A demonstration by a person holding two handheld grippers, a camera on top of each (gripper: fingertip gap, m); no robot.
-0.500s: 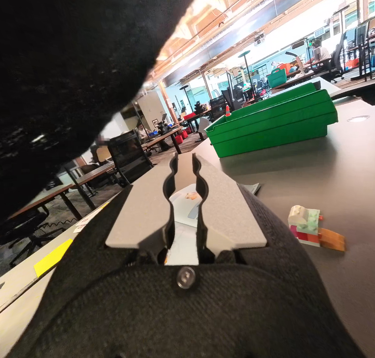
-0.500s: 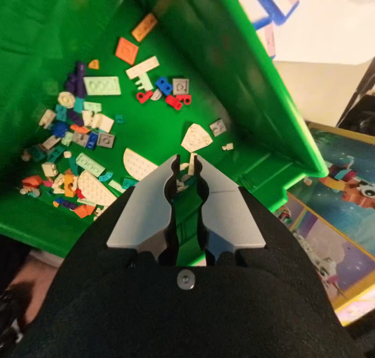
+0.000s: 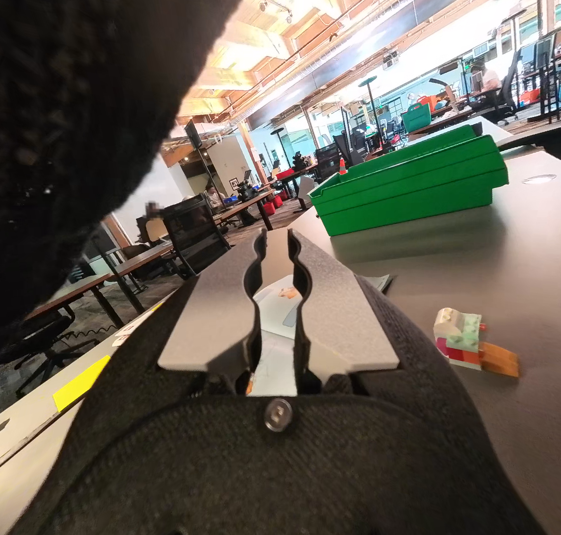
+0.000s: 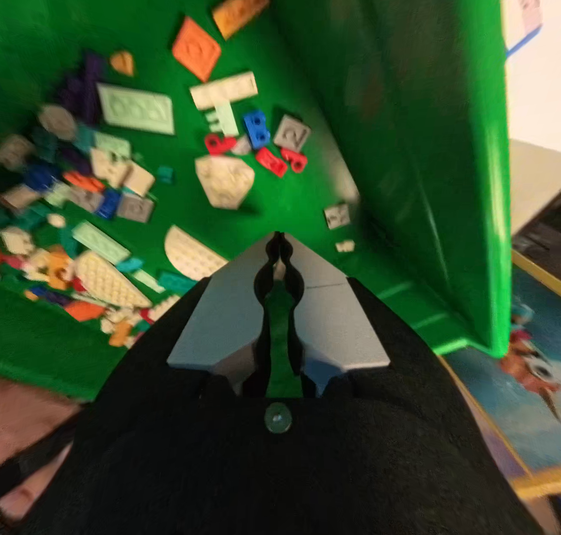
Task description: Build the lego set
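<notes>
Our right tool [image 4: 277, 237] is clenched over the glossy green bin [image 4: 409, 156] (blurred studded plates at ten o'clock); our left tool [image 3: 276, 235] gapes above the matte surface [image 3: 455, 262].

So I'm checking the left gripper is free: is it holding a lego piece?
No, the left gripper is open with only table and paper visible between its fingers.

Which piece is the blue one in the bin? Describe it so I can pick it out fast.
Look in the green bin, at its floor near the right wall. The blue brick lies there among the red pieces, left of a grey square tile. It is the only bright blue piece in that cluster, small, with two holes showing.
</notes>
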